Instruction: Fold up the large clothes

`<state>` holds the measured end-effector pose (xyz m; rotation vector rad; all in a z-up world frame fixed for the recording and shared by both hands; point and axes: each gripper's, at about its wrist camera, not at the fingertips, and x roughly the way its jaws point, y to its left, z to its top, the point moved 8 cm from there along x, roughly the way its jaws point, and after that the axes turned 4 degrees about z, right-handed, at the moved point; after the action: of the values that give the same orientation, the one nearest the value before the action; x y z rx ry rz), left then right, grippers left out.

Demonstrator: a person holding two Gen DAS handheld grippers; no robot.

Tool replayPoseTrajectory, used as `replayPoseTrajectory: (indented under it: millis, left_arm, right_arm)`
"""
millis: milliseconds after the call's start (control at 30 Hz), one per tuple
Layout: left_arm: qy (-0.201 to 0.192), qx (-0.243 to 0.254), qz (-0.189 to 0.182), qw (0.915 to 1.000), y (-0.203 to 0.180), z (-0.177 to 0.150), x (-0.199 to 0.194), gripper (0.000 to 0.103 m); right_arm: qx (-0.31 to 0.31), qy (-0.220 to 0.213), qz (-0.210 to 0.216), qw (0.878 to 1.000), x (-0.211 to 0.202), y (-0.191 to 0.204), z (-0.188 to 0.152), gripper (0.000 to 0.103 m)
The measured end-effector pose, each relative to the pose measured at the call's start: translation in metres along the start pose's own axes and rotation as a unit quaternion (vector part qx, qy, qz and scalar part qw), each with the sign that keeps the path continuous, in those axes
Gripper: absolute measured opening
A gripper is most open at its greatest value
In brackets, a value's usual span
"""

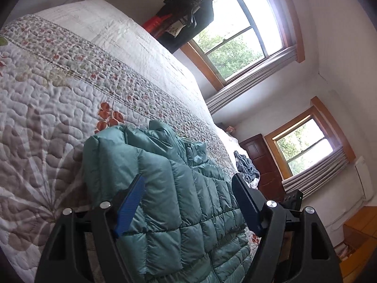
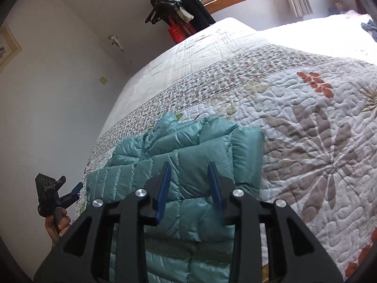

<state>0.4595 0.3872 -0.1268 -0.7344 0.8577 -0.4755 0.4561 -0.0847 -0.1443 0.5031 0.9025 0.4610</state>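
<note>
**Teal puffer jacket lying folded on quilted bed**

A quilted teal puffer jacket [image 1: 179, 184] is lying folded near the edge of a bed covered by a white floral quilt [image 1: 70, 89], its near end running out of frame. The left claw [image 1: 188, 188] is hovering wide open and empty; the right claw [image 2: 189, 179] is standing partly open above the jacket, gripping nothing. Only the right view is showing a hand [image 2: 57, 226] holding the left tool. Wood-framed windows [image 1: 240, 37] are lighting the white-walled room.
</note>
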Motion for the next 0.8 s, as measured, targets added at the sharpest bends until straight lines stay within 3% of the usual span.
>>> replayPoseTrajectory:
  millis: [133,267,400,533,667,800]
  left_arm:
    - [0.039,-0.011,0.039,0.9984,0.022,-0.006,0.033,0.074]
    - [0.055,-0.015,0.052,0.9970,0.032,-0.009,0.041,0.073]
    - [0.041,0.015,0.018,0.9989,-0.001,-0.016,0.005,0.072]
    - [0.067,0.043,-0.017,0.9966,-0.025,-0.052,-0.015,0.073]
    - [0.101,0.043,0.036,0.9933,0.000,-0.073,0.010,0.073]
    - [0.091,0.034,0.024,0.9950,-0.003,-0.071,-0.002,0.072]
  right_arm:
    - [0.023,0.046,-0.014,0.999,0.037,-0.024,-0.016,0.027]
    - [0.028,0.058,-0.010,0.998,0.043,-0.032,-0.025,0.025]
    - [0.011,0.035,0.018,0.999,0.011,-0.010,-0.023,0.029]
    - [0.002,0.048,0.031,0.998,-0.003,-0.003,-0.043,0.029]
    - [0.007,0.072,0.007,0.997,0.018,-0.021,-0.057,0.027]
    - [0.007,0.064,0.029,0.998,0.000,-0.009,-0.059,0.034]
